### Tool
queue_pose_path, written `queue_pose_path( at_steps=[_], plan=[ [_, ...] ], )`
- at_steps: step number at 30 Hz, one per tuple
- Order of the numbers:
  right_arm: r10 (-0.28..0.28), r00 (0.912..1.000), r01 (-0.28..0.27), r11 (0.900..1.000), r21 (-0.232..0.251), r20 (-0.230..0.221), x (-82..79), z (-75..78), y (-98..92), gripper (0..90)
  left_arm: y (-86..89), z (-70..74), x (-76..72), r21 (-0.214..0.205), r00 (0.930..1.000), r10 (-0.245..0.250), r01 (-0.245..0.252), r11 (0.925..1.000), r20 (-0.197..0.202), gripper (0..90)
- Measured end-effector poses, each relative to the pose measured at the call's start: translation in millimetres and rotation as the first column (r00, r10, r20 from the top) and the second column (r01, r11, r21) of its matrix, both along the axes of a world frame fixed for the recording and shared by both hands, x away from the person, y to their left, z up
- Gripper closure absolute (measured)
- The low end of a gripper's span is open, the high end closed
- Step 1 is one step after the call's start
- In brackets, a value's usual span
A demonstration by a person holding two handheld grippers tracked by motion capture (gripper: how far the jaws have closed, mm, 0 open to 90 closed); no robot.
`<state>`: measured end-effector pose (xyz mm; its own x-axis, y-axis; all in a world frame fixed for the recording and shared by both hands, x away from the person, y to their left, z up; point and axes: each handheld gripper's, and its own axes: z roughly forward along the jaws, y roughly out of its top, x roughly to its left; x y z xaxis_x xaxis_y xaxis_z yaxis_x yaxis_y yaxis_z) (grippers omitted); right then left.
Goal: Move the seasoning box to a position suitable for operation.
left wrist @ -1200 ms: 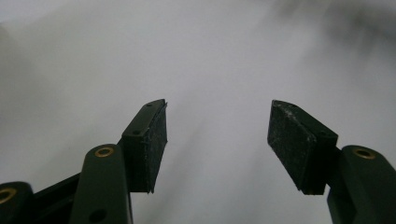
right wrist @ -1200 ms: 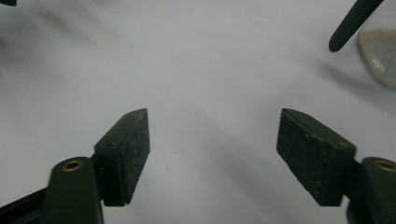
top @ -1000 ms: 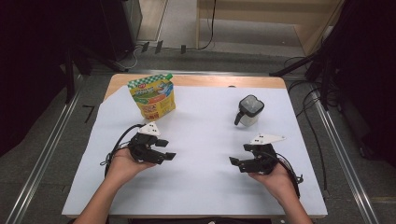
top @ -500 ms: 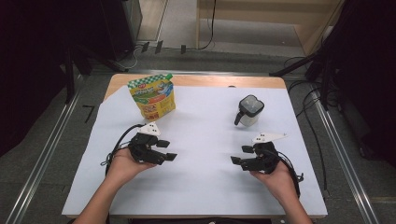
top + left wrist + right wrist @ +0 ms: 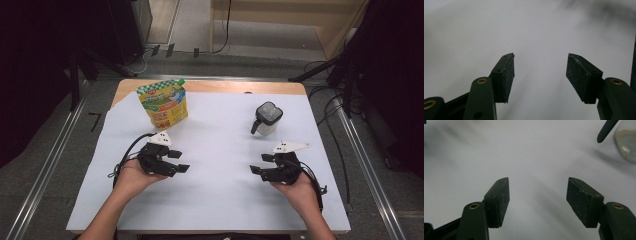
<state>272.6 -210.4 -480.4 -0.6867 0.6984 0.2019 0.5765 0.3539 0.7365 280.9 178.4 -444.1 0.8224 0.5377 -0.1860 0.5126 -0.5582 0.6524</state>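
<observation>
A yellow and green snack pouch [image 5: 164,103] stands at the back left of the white sheet [image 5: 220,200]. A clear glass jar [image 5: 267,119] with a black lid stands at the back right; its edge [image 5: 627,142] and black handle [image 5: 606,130] show at the top right of the right gripper view. My left gripper [image 5: 179,161] [image 5: 540,75] rests low over the sheet at the left, open, nothing between its pads. My right gripper [image 5: 257,164] [image 5: 537,195] faces it from the right. Its jaws have just been closing a little, and it is still open and empty.
The sheet covers a wooden table whose far edge [image 5: 210,86] shows behind the pouch. A wide bare stretch of sheet lies between the two grippers. Metal rails [image 5: 47,170] run along both sides of the table, and cables [image 5: 330,100] lie on the floor at the right.
The right gripper's jaws stand slightly closer together than before. Both hands, the pouch and the jar have kept their places.
</observation>
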Motion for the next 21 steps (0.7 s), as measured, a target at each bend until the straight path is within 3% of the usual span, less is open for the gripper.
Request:
queue_pose_path(
  at_steps=[10, 14, 17, 21],
  plan=[
    [-0.048, 0.9985, 0.047, 0.9988, 0.012, 0.028, 8.8, 3.3, -13.6, 37.7, -1.5, -0.2, 1.9, -0.004, 1.0, -0.005, 0.005, 1.0, 0.003, 40.2],
    [-0.07, 0.997, 0.069, 0.9974, 0.019, 0.032, 15.8, 0.4, -18.8, 39.0, -2.5, -0.7, 3.3, 0.014, 0.9998, 0.015, -0.015, 0.9998, 0.012, 37.9],
    [-0.078, 0.9966, 0.079, 0.9969, -0.001, 0.025, 23.7, -3.8, -21.5, 39.0, -3.2, -0.2, 4.1, 0.0, 1.0, 0.009, -0.009, 1.0, 0.003, 38.2],
    [-0.1, 0.9947, 0.101, 0.9948, -0.015, 0.021, 35.0, -6.6, -28.3, 38.5, -6.1, -2.5, 3.9, 0.017, 1.0, -0.007, 0.007, 0.9998, -0.002, 38.0]
  ],
)
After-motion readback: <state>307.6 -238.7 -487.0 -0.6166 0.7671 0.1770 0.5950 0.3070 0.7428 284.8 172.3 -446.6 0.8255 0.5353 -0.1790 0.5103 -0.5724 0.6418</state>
